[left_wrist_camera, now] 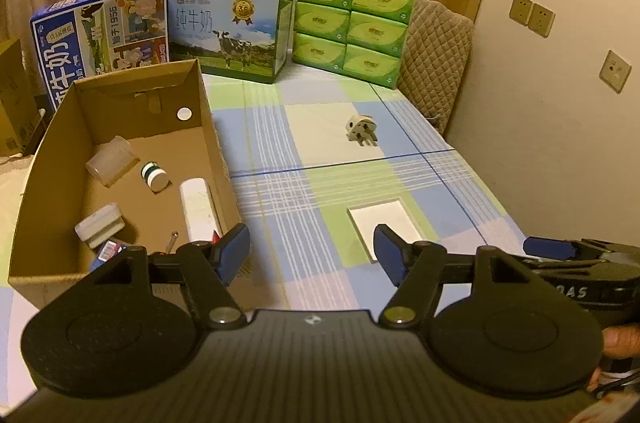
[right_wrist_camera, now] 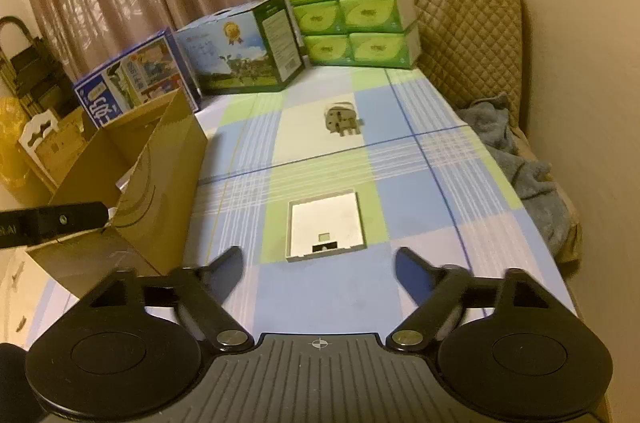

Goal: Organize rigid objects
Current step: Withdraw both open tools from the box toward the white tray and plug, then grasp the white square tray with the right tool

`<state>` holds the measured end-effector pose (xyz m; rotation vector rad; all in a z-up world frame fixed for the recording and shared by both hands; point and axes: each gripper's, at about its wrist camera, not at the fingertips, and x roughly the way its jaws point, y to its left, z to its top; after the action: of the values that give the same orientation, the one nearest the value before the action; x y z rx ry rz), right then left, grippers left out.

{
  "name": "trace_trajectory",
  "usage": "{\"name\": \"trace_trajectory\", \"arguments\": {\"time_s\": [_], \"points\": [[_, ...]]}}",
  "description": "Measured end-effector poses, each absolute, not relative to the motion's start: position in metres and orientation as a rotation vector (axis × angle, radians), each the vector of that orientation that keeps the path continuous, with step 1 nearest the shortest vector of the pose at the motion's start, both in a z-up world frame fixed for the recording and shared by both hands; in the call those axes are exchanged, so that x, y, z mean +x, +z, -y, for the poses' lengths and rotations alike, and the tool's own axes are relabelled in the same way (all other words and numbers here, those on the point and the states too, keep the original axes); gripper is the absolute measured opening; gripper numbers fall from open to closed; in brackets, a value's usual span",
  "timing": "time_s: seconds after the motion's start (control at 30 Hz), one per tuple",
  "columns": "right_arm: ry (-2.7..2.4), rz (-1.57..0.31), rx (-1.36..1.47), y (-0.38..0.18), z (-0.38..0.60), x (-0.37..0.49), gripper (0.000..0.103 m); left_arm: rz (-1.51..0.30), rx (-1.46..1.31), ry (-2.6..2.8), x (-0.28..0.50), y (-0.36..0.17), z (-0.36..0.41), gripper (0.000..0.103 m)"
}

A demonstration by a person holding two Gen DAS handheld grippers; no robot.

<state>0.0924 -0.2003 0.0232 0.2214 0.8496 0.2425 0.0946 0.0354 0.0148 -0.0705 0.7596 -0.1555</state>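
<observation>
An open cardboard box (left_wrist_camera: 208, 127) stands at the left of the checked tablecloth. It holds a clear cup (left_wrist_camera: 110, 161), a small green-and-white bottle (left_wrist_camera: 154, 177), a white block (left_wrist_camera: 198, 209) and other small items. A white square switch plate (left_wrist_camera: 386, 227) (right_wrist_camera: 326, 225) lies flat on the cloth. Farther back rests a white plug adapter (left_wrist_camera: 362, 129) (right_wrist_camera: 342, 121). My left gripper (left_wrist_camera: 310, 245) is open and empty, between the box's near corner and the plate. My right gripper (right_wrist_camera: 320, 259) is open and empty just short of the plate.
Two milk cartons (left_wrist_camera: 228, 27) and a stack of green tissue packs (left_wrist_camera: 352, 23) line the table's far edge. A quilted chair (right_wrist_camera: 468, 35) with a blue-grey cloth (right_wrist_camera: 524, 167) on it stands along the right side, by the wall.
</observation>
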Motion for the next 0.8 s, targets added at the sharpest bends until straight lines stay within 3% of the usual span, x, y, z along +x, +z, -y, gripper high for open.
{"name": "trace_trajectory", "arguments": {"time_s": [0.8], "points": [[0.241,-0.868,-0.004,-0.086,0.134,0.191,0.091,-0.757,-0.045,-0.166,0.161,-0.019,-0.039,0.070]]}}
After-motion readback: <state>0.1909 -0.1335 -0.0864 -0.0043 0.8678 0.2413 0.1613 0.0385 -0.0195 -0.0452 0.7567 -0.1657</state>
